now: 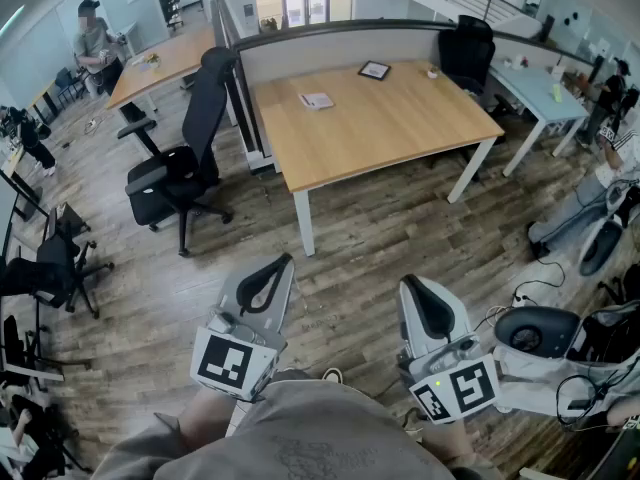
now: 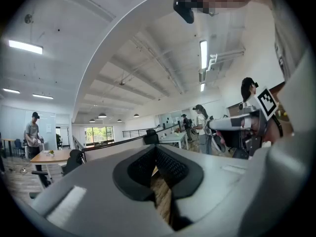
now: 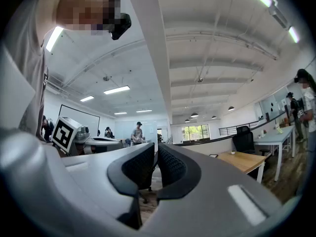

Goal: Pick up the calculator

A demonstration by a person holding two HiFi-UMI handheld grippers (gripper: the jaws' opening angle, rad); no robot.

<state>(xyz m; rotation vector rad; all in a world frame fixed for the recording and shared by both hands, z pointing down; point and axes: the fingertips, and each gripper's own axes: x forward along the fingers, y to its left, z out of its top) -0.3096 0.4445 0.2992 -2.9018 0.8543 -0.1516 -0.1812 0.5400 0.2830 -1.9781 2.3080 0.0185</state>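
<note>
Two clenched, empty sets of jaws: your left gripper (image 1: 284, 264) and right gripper (image 1: 411, 286) hung over open floor (image 1: 365, 253), short of the near edge of the tabletop (image 1: 400, 118).

PLACE: you're standing in an open-plan office | SIGNS: long wooden counter (image 1: 380, 118) behind a low partition (image 1: 340, 46) | second counter (image 1: 165, 63) beyond | black swivel chair (image 1: 185, 163) | plank floor (image 1: 380, 238) | ceiling strip light (image 2: 203, 53)

Too small to read on the wooden desk (image 1: 400, 128)
I see a dark flat item (image 1: 374, 69) near the desk's far edge and a white flat one (image 1: 316, 100) toward its left edge, both too small for me to tell what either is. A tiny object (image 1: 432, 72) near the far right corner is just as unreadable.
</note>
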